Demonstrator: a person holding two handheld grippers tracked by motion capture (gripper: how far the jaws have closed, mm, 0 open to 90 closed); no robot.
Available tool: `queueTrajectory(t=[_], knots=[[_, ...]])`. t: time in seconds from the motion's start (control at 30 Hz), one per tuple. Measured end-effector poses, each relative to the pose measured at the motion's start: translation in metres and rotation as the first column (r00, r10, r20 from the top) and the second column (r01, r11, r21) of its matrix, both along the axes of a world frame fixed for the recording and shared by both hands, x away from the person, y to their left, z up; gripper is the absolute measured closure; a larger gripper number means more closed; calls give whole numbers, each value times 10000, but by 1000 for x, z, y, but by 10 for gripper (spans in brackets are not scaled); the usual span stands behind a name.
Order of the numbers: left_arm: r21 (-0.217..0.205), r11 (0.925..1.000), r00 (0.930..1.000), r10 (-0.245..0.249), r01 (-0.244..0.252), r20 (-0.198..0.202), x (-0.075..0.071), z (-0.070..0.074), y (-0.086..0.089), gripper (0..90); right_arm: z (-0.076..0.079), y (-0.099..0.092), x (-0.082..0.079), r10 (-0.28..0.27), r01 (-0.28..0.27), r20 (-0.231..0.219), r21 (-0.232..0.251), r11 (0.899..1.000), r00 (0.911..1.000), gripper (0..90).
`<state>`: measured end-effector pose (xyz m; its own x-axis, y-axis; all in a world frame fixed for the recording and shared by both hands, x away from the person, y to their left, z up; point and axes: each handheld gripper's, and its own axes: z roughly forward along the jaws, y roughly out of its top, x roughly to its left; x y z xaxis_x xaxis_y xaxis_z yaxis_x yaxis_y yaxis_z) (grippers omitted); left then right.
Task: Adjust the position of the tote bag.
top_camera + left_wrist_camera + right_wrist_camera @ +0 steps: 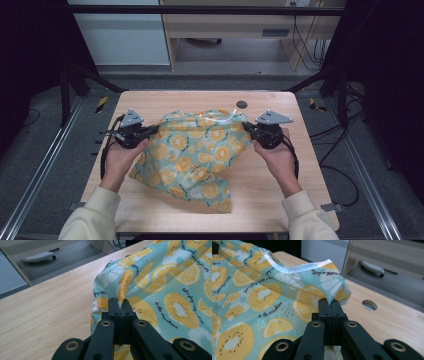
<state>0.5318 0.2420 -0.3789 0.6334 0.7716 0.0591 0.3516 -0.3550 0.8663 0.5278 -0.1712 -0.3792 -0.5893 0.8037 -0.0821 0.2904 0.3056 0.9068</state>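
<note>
High view: a teal cloth (196,155) printed with orange and kiwi slices lies across the middle of the wooden counter (150,102), its top edge lifted off the surface and stretched between two grippers, its lower part trailing toward the near edge. The left gripper (150,131) pinches the cloth's left upper corner, the right gripper (248,127) its right upper corner; each is carried by a hand in a cream sleeve. A round hole (242,104) sits in the counter near the far edge. Whether the cloth is a bag or a flat sheet cannot be told; nothing shows inside it.

Left gripper view: the left gripper (119,303) has its jaws pressed together on a fold of the cloth (170,282), which bulges up to the right. The fabric's far side is cut off by the frame.

Right gripper view: the right gripper (329,302) is clamped on a corner of the cloth (262,292), beside a white hem band (294,268). The hole (369,305) lies beyond.
</note>
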Motion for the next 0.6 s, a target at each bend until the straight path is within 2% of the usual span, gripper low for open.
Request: queueTrajectory(t=[0.1,0.17,0.3,0.33,0.5,0.6], knots=[[10,10000,9999,-71,71,102,-5,3,1,900,3,-1,-5,36,-36,295,11,10000,9996,900],[44,9999,9994,-148,146,307,-14,6,2,900,6,-2,-14,94,-96,511,31,9999,9986,900],[-33,9997,9987,-222,224,467,-23,10,4,900,7,-3,-21,159,-164,616,83,9998,9980,900],[4,9997,9980,-240,240,586,-29,12,5,900,7,-4,-25,251,-262,631,153,9995,9977,900],[-86,9995,9971,-294,301,700,-39,13,7,900,8,-5,-34,361,-381,730,263,9989,9967,900],[-27,9994,9943,-333,338,1011,-49,14,9,900,7,-5,-47,354,-399,910,480,9981,9952,900]])
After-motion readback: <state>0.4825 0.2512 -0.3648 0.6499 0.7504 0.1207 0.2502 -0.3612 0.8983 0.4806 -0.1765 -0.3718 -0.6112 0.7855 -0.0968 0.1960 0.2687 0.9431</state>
